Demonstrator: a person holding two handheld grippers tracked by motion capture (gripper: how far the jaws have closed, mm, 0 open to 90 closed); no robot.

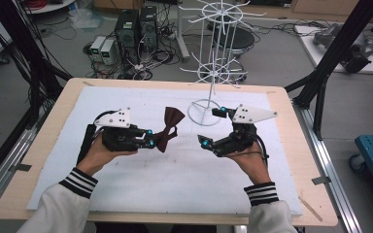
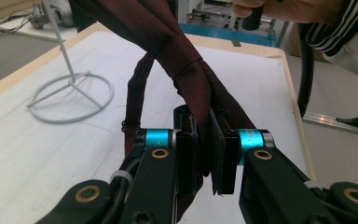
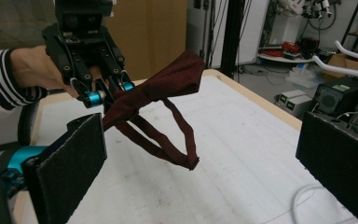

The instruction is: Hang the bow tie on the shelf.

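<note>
White foam mat (image 1: 175, 184) on wooden table (image 1: 58, 145), left tongs (image 1: 149, 138) clamping maroon bow tie (image 1: 169, 127) — right tongs (image 1: 212, 127) wide, cluttered lab floor

One bow tie (image 1: 169, 128), one rack (image 1: 218, 63)

readable text: none | labels, brands, numbers, signs: none legible | small boxes (image 1: 103, 49) on floor behind desk (image 1: 53, 111): front markings too small and blurred to read
</note>
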